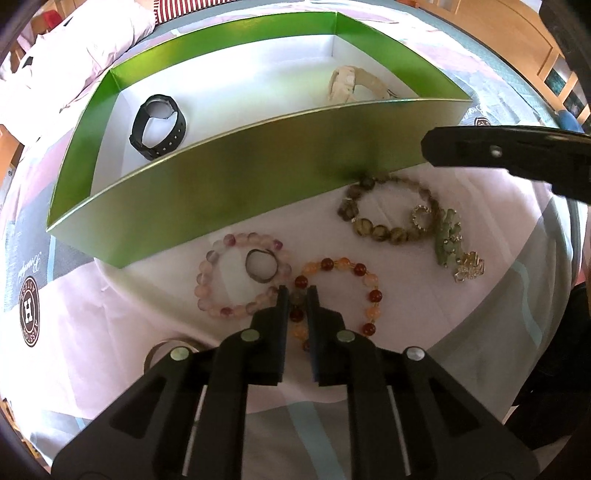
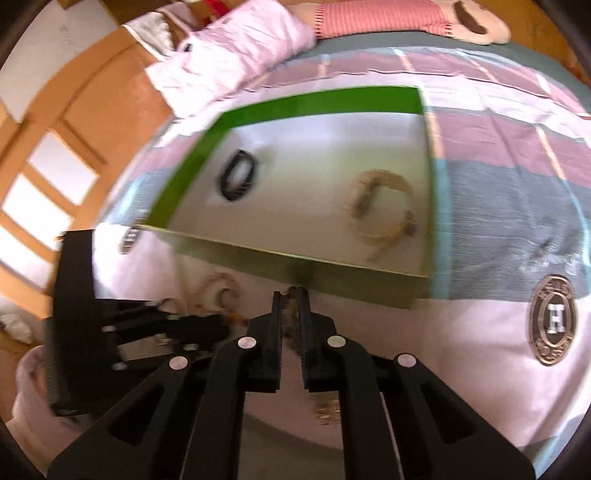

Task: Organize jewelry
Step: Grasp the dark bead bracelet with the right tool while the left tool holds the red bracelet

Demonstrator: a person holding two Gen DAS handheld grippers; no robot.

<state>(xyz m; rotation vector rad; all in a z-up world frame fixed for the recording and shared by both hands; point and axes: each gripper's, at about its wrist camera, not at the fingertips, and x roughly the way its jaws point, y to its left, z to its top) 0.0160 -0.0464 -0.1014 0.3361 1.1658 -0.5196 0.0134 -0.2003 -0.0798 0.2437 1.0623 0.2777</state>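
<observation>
A green box (image 1: 236, 184) with a white floor holds a black watch (image 1: 159, 127) and a cream bracelet (image 1: 354, 83). On the bedspread in front lie a pink bead bracelet (image 1: 218, 273) around a dark ring (image 1: 261, 271), an orange-red bead bracelet (image 1: 354, 291), an olive bead bracelet (image 1: 384, 214), a green piece (image 1: 448, 236) and a silver charm (image 1: 469, 267). My left gripper (image 1: 297, 293) is shut on a bead of the orange-red bracelet. My right gripper (image 2: 290, 295) is shut on a brownish bead piece (image 2: 291, 325), blurred, by the box's (image 2: 332, 280) near wall.
A roll of tape (image 1: 166, 350) lies left of my left gripper. A pillow (image 2: 229, 55) and a striped soft toy (image 2: 384, 18) lie beyond the box. The bedspread carries round logo prints (image 2: 552, 319). My right gripper's side (image 1: 509, 155) crosses the left wrist view at right.
</observation>
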